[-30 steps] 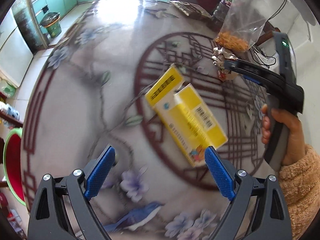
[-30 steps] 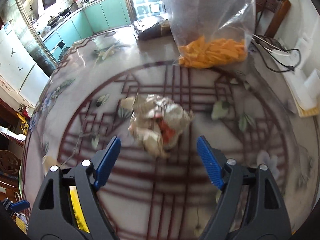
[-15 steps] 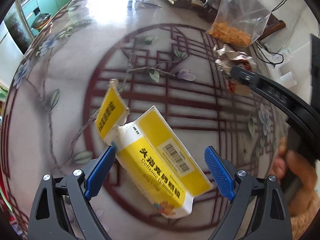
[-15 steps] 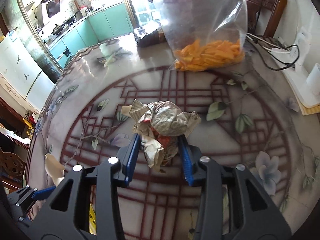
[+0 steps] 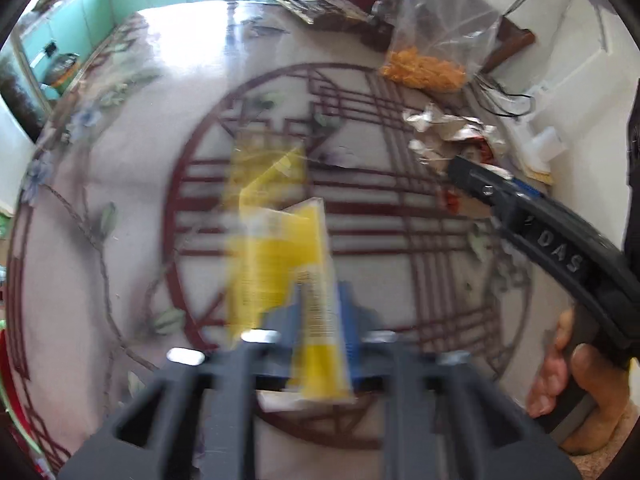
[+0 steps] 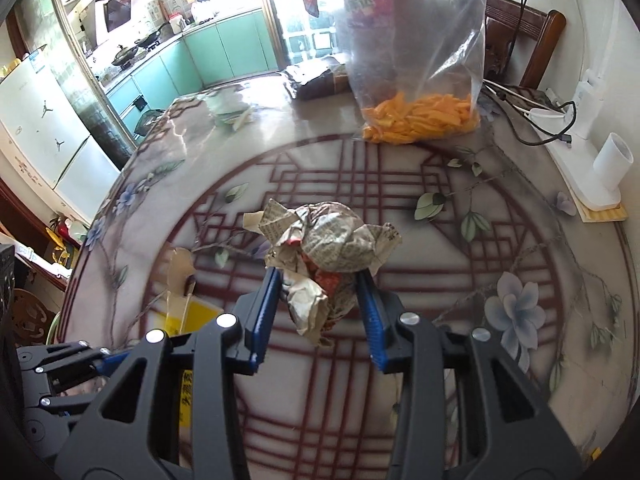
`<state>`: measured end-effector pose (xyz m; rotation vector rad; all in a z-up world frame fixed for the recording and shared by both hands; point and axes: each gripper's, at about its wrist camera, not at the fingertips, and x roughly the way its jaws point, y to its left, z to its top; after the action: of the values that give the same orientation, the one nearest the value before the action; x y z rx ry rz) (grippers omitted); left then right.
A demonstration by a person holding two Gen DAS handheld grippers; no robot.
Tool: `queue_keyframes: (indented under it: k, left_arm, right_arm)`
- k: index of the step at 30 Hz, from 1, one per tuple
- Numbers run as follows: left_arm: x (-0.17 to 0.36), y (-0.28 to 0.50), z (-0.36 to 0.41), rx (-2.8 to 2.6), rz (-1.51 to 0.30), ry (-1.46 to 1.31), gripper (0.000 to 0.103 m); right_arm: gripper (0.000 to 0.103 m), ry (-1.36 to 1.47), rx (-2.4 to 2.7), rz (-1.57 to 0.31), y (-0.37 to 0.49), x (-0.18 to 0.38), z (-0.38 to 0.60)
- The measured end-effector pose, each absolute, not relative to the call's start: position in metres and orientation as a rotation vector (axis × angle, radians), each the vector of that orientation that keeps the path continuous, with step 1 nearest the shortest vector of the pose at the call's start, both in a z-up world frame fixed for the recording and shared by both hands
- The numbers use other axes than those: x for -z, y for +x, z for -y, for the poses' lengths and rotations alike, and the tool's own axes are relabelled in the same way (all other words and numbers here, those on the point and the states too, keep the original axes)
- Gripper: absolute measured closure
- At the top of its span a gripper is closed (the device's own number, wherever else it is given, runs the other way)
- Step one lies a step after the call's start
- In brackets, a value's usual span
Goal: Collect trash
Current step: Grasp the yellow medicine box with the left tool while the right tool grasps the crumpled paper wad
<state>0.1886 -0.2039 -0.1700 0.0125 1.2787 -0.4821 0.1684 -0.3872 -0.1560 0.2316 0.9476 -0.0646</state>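
A flattened yellow cardboard box (image 5: 276, 248) stands on edge in the blurred left wrist view, and my left gripper (image 5: 318, 312) is shut on its lower end. The same box (image 6: 188, 316) shows at the lower left of the right wrist view, beside the left gripper (image 6: 80, 360). A crumpled newspaper wad (image 6: 332, 240) with a red scrap inside is pinched between the blue pads of my right gripper (image 6: 320, 292), a little above the table. From the left wrist, that wad (image 5: 452, 136) hangs at the tip of the right gripper (image 5: 460, 168).
The round floral table (image 6: 520, 240) carries a clear plastic bag of orange snacks (image 6: 420, 120), with a pink-labelled bottle (image 6: 364, 8) behind it. A white power strip with cables and a white cup (image 6: 612, 156) lie at the right edge. A hand (image 5: 576, 392) holds the right gripper's handle.
My left gripper has shut on the yellow box, which lay between its open jaws before. My right gripper has shut on the newspaper wad and raised it.
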Motion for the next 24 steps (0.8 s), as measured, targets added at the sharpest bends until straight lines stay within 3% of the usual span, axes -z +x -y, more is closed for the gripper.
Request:
queue_keyframes:
  k: [14, 16, 17, 18, 24]
  left_arm:
    - [0.154, 0.167, 0.155, 0.443, -1.250, -0.034, 0.103]
    - [0.153, 0.171, 0.149, 0.417, -1.229, -0.052, 0.066]
    - [0.151, 0.173, 0.146, 0.400, -1.200, -0.061, 0.026]
    - [0.149, 0.174, 0.143, 0.387, -1.166, -0.068, 0.017]
    - [0.189, 0.199, 0.163, 0.345, -1.261, 0.065, 0.017]
  right_arm:
    - [0.064, 0.225, 0.048, -0.951, 0.131, 0.140, 0.360]
    - [0.064, 0.222, 0.042, -0.950, 0.128, 0.139, 0.355]
    - [0.064, 0.221, 0.041, -0.950, 0.126, 0.139, 0.353]
    - [0.064, 0.222, 0.039, -0.950, 0.125, 0.138, 0.351]
    - [0.064, 0.230, 0.036, -0.958, 0.119, 0.139, 0.346]
